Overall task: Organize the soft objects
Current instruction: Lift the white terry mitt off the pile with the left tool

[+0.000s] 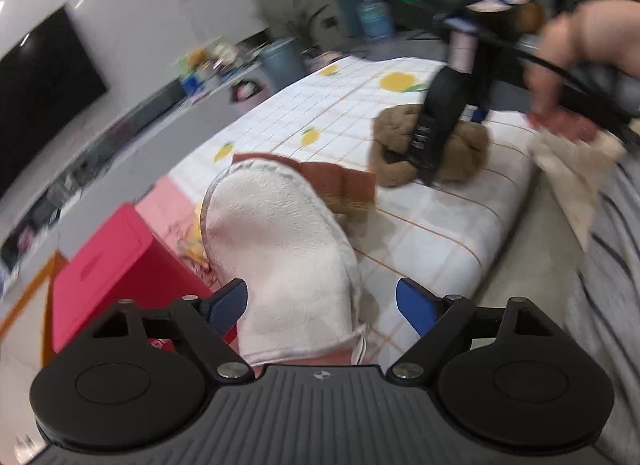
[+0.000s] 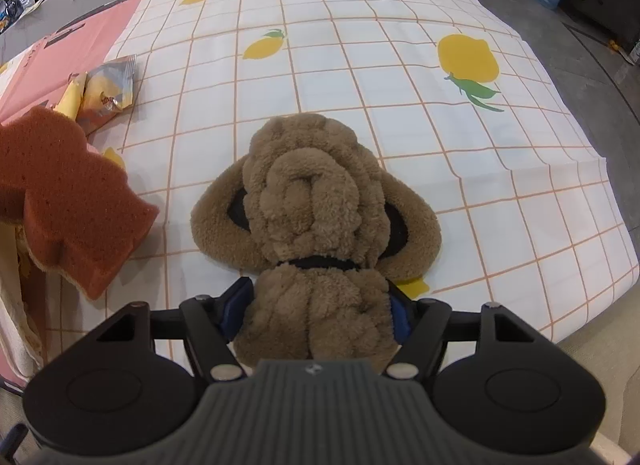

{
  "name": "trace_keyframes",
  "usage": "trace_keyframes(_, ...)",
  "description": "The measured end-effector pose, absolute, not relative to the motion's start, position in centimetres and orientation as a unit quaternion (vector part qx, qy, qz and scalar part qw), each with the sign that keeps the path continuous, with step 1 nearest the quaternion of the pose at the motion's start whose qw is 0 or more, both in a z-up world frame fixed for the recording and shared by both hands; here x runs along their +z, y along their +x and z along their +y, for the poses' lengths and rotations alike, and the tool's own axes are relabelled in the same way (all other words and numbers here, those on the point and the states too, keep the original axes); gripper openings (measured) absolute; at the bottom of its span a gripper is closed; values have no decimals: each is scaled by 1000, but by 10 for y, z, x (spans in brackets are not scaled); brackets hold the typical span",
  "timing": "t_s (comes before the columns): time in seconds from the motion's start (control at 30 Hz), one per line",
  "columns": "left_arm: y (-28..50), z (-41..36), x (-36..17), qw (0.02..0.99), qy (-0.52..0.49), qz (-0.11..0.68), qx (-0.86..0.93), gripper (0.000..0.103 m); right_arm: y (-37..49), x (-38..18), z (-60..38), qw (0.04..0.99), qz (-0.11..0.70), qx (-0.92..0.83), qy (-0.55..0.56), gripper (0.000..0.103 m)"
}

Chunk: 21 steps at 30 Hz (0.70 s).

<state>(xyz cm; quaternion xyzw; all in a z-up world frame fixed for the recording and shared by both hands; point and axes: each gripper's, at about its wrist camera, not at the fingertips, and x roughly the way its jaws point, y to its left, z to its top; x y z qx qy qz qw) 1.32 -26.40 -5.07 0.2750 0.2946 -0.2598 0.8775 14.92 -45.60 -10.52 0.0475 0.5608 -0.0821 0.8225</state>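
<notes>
Right claw (image 2: 316, 313) grips the brown plush dog (image 2: 316, 201); left claw (image 1: 322, 305) gapes around the white mitt (image 1: 280, 249).

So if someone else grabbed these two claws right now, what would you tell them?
Left claw: open, a white fluffy mitt between its fingers, pads not pressing it.
Right claw: closed on the body of the brown plush dog, which lies on the lemon-print cloth.
A brown sponge sits on the left, over a red box.
Done: unclear.
Left: place the dog, then deal with the mitt and sponge, probably into the box.
</notes>
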Motion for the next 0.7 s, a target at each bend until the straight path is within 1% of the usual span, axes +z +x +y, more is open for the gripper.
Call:
trace_keyframes(0.07,27,-271,-57,890,238,313,-231,99,149,-105,-456,822,561,-80,47,69)
trace_keyframes(0.13,38,-271,-64,905,214,314,-192,99,148,-105,-457,823,561,-80,49,69)
trace_keyframes(0.3,48,-285,-85,926,232,278,-105,99,149,-105,-457,823,561,-79,51,70)
trace_keyframes(0.37,51,-286,-91,927,232,278,-100,98,149,-105,-457,823,560,-79,51,70)
trace_keyframes(0.43,50,-282,-94,928,218,284,-107,89,149,-105,-457,823,560,-78,51,70)
trace_keyframes(0.47,50,-280,-96,928,213,287,-105,77,149,-105,-457,823,560,-78,51,70)
trace_keyframes(0.5,51,-279,-98,927,211,292,-102,68,149,-105,-457,824,560,-78,51,70)
trace_keyframes(0.53,51,-278,-98,927,206,296,-104,62,149,-105,-457,823,560,-78,51,70)
trace_keyframes(0.6,50,-271,-96,929,186,302,-107,43,149,-105,-457,823,560,-78,51,70)
trace_keyframes(0.63,46,-268,-93,931,176,302,-102,38,149,-105,-457,823,560,-78,51,70)
trace_keyframes(0.67,45,-265,-90,934,170,301,-93,22,149,-105,-457,823,560,-78,51,70)
trace_keyframes(0.7,45,-262,-87,936,165,300,-85,19,149,-105,-457,823,560,-78,51,70)
